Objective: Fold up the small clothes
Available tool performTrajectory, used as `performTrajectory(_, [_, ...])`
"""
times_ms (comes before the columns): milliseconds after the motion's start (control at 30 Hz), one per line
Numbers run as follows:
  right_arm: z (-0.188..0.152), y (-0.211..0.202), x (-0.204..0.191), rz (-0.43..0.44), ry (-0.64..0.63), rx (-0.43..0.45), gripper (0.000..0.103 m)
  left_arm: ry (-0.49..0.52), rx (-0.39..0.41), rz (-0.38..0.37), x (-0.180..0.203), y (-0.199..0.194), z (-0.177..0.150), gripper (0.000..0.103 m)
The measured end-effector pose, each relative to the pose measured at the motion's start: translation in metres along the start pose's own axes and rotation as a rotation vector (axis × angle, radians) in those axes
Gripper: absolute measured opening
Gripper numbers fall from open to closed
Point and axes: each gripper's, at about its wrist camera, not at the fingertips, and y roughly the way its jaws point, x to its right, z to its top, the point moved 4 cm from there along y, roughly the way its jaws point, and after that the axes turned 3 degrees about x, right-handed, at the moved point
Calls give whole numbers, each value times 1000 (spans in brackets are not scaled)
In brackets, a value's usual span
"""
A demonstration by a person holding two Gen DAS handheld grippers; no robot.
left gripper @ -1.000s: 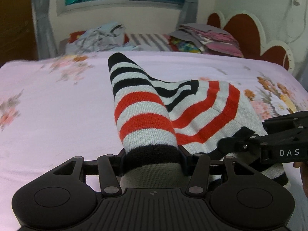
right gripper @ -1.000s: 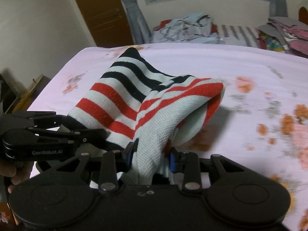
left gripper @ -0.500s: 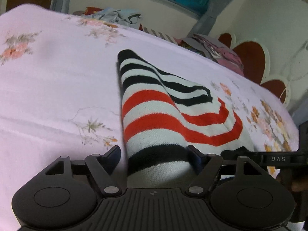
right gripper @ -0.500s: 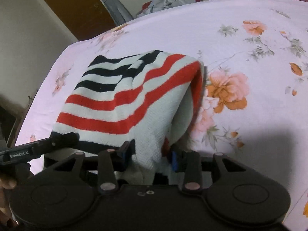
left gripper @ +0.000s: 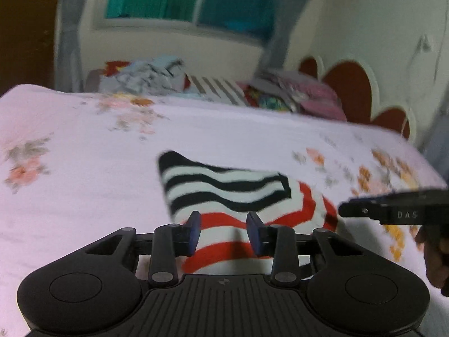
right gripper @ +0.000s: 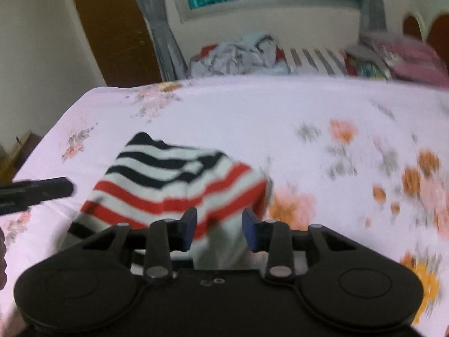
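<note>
A: Where is the striped top (left gripper: 238, 196)?

B: Folded on the bed (left gripper: 84, 168), just ahead of both claws.

A: Holding it?

B: No. Left claw (left gripper: 223, 231) and right claw (right gripper: 219, 229) gape apart.

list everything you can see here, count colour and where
striped garment: one, black, white and red stripes, lying folded on the bed just ahead of both grippers
bedsheet: one, pale pink with orange flowers, covering the bed
clothes pile: one heap, grey-blue and red, far edge of bed
pink clothes: one stack, far right by the headboard
headboard: one, dark red, scalloped, right
window: one, teal, back wall
door: one, brown, left
left gripper: black, open
right gripper: black, open
</note>
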Motion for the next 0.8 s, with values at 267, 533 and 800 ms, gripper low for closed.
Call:
performTrajectory(267, [-24, 37, 13, -121, 18, -147, 30, 92, -116, 20, 11, 31, -18, 36])
performTrajectory(533, [-36, -41, -28, -15, -71, -35, 1, 79, -59, 2, 14, -46, -46, 36])
performTrajectory(800, [-79, -30, -32, -45, -124, -162, 0, 54, -147, 53, 16, -54, -95, 33])
